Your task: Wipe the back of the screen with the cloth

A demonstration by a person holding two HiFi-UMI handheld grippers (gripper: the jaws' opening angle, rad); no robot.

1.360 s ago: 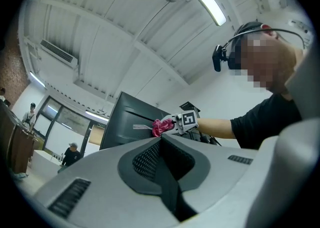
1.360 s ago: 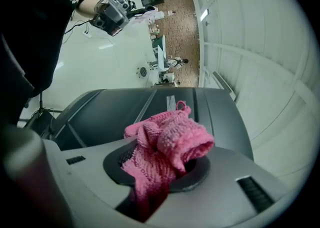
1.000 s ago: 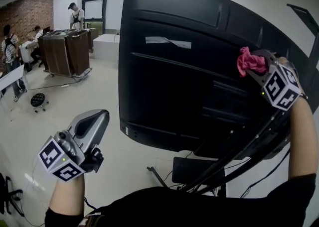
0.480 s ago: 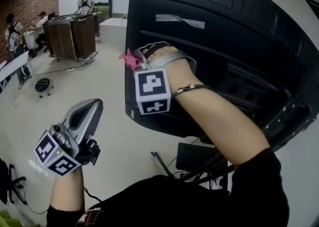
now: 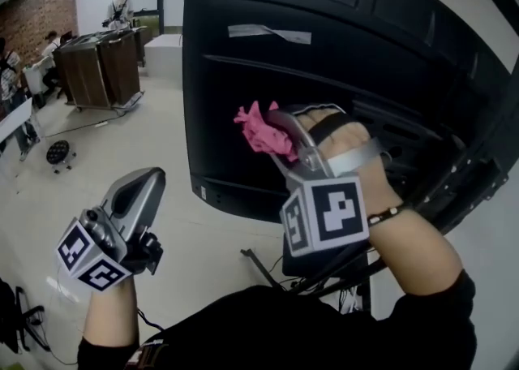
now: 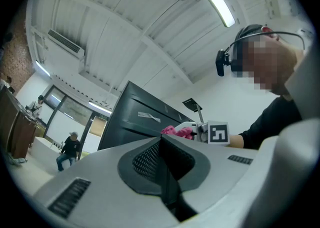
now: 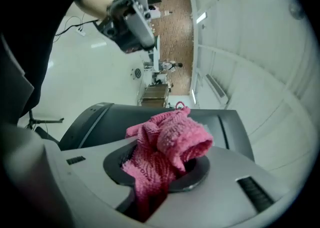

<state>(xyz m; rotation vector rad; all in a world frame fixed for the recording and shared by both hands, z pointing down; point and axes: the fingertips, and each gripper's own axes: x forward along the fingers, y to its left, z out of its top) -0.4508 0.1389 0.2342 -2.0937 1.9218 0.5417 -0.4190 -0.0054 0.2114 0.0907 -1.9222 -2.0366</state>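
Cloth [image 5: 258, 130] in right gripper [image 5: 278, 122]; screen [image 5: 324, 52] near

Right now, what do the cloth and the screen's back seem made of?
The pink cloth, shut in the right gripper, looks like soft terry or knit: fuzzy ribbed weave. The back of the screen looks like black moulded plastic, satin sheen, ridged; possibly painted metal.

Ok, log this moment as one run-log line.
right gripper: jaws shut on pink cloth, at back of screen, contact unclear | left gripper: jaws shut, empty, held low, off the screen
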